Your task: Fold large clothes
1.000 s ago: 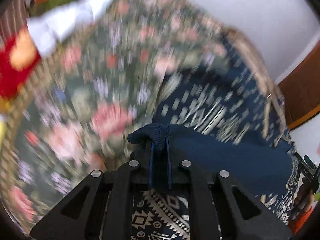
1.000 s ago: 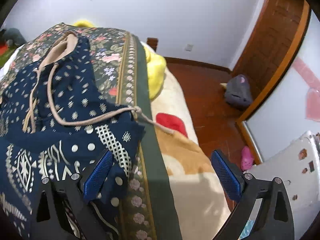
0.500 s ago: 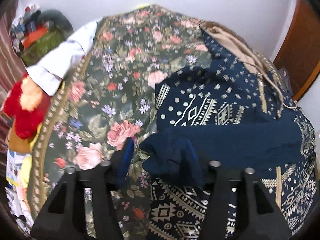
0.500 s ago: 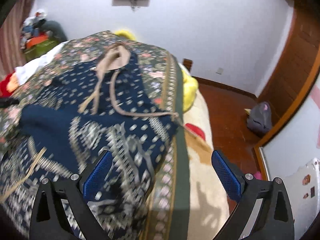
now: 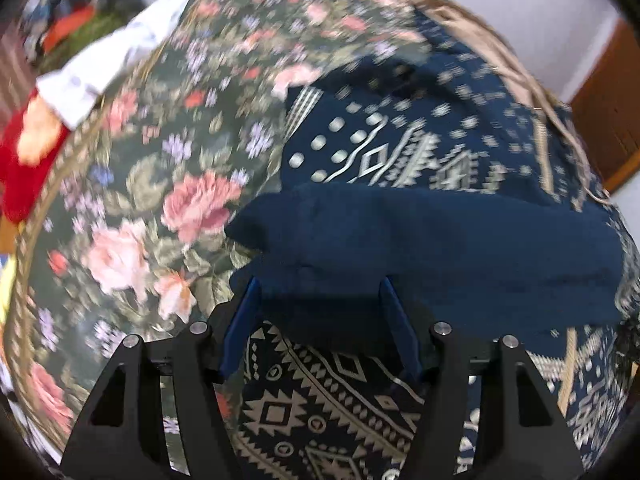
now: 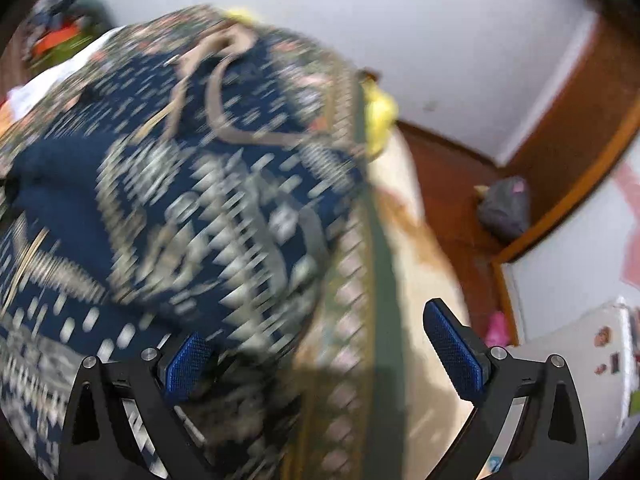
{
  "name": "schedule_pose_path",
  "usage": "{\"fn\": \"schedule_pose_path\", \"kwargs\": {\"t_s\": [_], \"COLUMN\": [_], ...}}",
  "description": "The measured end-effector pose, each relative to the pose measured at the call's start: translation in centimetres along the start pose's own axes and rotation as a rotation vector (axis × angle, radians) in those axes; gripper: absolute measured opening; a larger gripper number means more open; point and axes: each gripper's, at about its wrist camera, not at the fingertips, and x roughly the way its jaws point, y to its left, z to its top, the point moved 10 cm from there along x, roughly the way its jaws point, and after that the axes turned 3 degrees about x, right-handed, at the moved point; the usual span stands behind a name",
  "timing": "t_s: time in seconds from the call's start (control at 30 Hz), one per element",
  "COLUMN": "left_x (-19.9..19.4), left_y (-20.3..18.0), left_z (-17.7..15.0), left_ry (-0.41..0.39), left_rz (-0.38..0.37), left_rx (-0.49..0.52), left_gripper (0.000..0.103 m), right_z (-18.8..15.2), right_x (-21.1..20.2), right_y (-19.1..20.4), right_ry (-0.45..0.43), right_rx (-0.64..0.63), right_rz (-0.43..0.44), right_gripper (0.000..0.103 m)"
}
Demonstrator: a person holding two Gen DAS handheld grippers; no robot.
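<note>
A home bedroom: a bed [image 5: 132, 184] under a floral bedspread [image 5: 192, 200], wooden floor [image 6: 448, 184] beside the bed, clothes heap [image 5: 68, 28] beyond it.

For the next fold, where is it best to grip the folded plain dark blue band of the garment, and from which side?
Probably at the plain navy band's free left end, the rounded tip lying over the floral bedspread. Come from the bedspread side, since that edge is loose. The left gripper has just been opening; the band lies between its pads, unpressed.
</note>
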Motion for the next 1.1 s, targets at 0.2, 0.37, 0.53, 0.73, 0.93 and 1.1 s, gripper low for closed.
{"fn": "schedule_pose_path", "kwargs": {"t_s": [0.2, 0.37, 0.53, 0.73, 0.93, 1.1], "left_x": [1.6, 1.7, 1.2, -1.5, -4.2, -1.9], "left_y": [0.6, 1.4, 1.5, 1.3, 1.6, 1.3], "left_z": [-1.2, -1.8, -2.6, -3.4, -1.2, 0.7], "left_ry": [0.009, 0.023, 0.019, -0.020, -0.102, -0.083], "left_rz": [0.045, 0.039, 0.060, 0.054, 0.047, 0.054], "left_rx": [0.028, 0.029, 0.098, 0.145, 0.130, 0.102], "left_gripper": [0.070, 0.072, 0.072, 0.071, 0.072, 0.072], "right_z": [2.8, 0.5, -1.1, 2.3, 5.5, 5.7], "right_x": [-1.1, -0.7, -4.6, -5.9, 0.4, 6.4], "right_y": [-3.1, -0.9, -1.4, -3.3, -2.1, -0.3], "right_ry": [-0.099, 0.003, -0.009, -0.045, 0.041, 0.164], "right_rx": [0.182, 0.049, 0.024, 0.147, 0.257, 0.297], "right_rz": [0.016, 0.117, 0.267, 0.308, 0.322, 0.329], "right_gripper": [0.102, 0.102, 0.102, 0.102, 0.089, 0.055]}}
